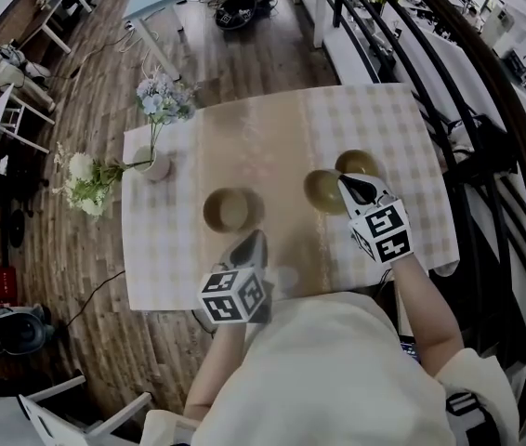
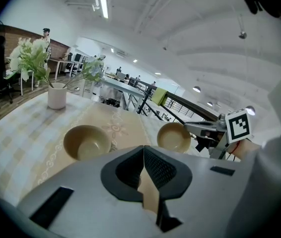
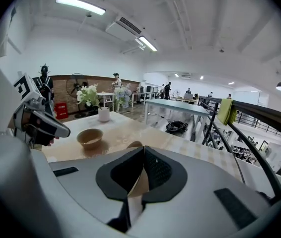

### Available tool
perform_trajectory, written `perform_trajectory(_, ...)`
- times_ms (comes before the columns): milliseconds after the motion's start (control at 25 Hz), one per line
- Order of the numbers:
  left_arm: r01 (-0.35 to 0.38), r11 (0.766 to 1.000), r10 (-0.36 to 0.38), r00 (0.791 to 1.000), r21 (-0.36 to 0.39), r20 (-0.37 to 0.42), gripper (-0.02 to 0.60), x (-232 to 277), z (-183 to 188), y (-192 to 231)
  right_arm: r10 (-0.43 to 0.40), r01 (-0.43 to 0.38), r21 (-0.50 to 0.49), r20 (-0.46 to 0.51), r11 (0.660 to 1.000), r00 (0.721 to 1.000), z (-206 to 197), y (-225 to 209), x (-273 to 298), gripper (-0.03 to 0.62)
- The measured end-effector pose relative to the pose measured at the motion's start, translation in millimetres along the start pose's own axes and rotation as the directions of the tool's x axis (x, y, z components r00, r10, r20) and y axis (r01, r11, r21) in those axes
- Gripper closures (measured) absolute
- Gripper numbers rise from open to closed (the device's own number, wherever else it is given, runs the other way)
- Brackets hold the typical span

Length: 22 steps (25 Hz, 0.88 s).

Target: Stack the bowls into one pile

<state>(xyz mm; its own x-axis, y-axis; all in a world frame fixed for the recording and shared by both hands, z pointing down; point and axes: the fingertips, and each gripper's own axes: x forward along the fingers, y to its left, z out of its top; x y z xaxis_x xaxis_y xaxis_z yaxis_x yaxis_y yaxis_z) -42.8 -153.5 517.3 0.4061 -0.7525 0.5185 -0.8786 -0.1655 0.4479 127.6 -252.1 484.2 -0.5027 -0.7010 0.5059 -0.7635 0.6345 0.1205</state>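
Bowls, three in all, sat unstacked on the checked desk (image 1: 402, 128). The left gripper (image 1: 257, 240) had its jaws pressed together with nothing between them, and the first bowl (image 1: 229, 209) lay just ahead and left of their tips. The right gripper (image 1: 346, 182) likewise kept its jaws closed and empty; the second bowl (image 1: 323, 192) lay just left of them and the third bowl (image 1: 357, 162) just beyond. Black-and-white square markers covered the left cube (image 1: 235, 295) and the right cube (image 1: 384, 232). A vase (image 1: 158, 167) of flowers stood well left of the left jaws
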Motion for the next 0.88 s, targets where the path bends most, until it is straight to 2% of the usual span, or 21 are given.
perform_trajectory(320, 0.008, 1.000, -0.008, 1.000, 0.007, -0.008, 0.575, 3, 3, -2, -0.063, 0.063, 0.000, 0.045, 0.998, 0.997, 24, -31, -6, 0.592)
perform_trajectory(880, 0.001, 1.000, -0.001, 1.000, 0.004, -0.026, 0.575, 12, 1, -1, -0.151, 0.152, 0.024, -0.049, 0.988, 0.987, -15, -75, 9, 0.592)
